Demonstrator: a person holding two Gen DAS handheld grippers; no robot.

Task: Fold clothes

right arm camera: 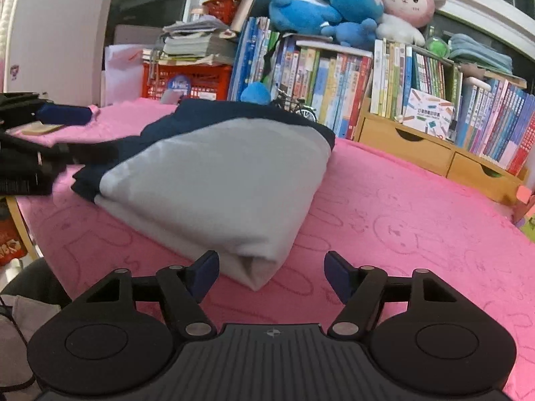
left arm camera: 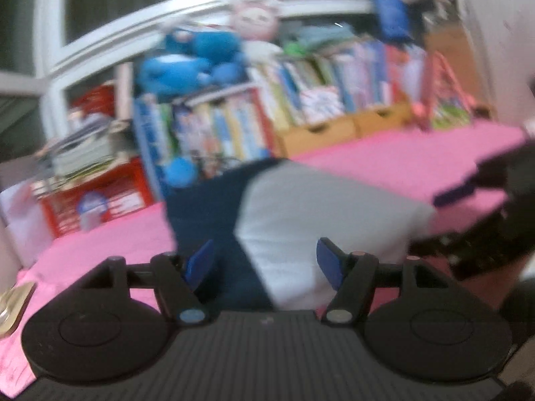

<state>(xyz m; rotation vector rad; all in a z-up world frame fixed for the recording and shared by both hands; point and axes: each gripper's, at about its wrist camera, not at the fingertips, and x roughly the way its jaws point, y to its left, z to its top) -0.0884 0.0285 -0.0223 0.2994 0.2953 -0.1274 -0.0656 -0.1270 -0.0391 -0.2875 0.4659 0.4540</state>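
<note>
Garment: folded grey and navy bundle, grey panel on top, navy layer beneath and behind; fold corner nearest the right wrist camera rounded and thick.
Garment location: lying on the pink cover of the counter, toward its left half in the right wrist view; central and blurred in the left wrist view.
Left gripper: released, blue pads spread with the near end of the garment showing between them; no pad pressing on the cloth as far as the blur allows.
Right gripper: released, pads apart; corner of the fold lying between them, untouched by either pad.
Edges: left rim of the counter curving down close beside the garment in the right wrist view; navy edge near that rim.
Open room: wide bare stretch of pink cover to the right of the bundle.
Back boundary: rows of books, wooden drawers and red crate along the far side; blue plush toys on top.
</note>
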